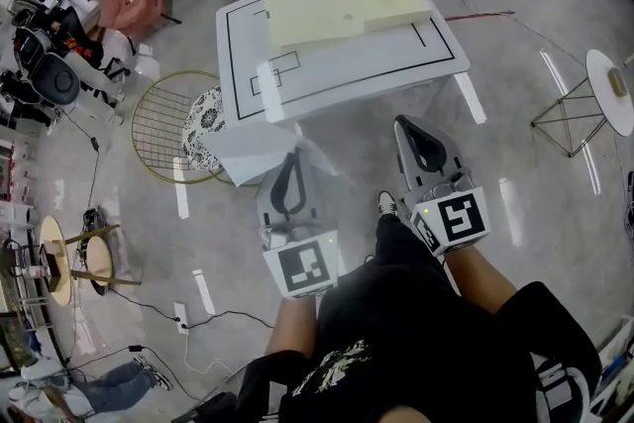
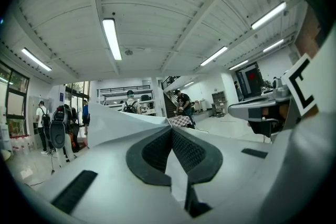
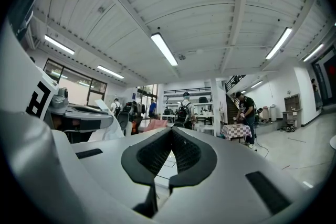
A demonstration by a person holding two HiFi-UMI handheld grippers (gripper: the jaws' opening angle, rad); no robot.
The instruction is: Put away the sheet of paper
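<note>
Left gripper [image 1: 293, 163] clamped on crumpled white paper sheet [image 1: 241, 152]; right gripper [image 1: 411, 129] jaws together, empty. Risk: one-edge pinch, so sheet may slip, tear, or snag gold wire basket [image 1: 149, 124] at left.

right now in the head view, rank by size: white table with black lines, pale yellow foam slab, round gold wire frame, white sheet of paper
1. white table with black lines
2. pale yellow foam slab
3. round gold wire frame and white sheet of paper: look alike; paper is nearer, so unranked
</note>
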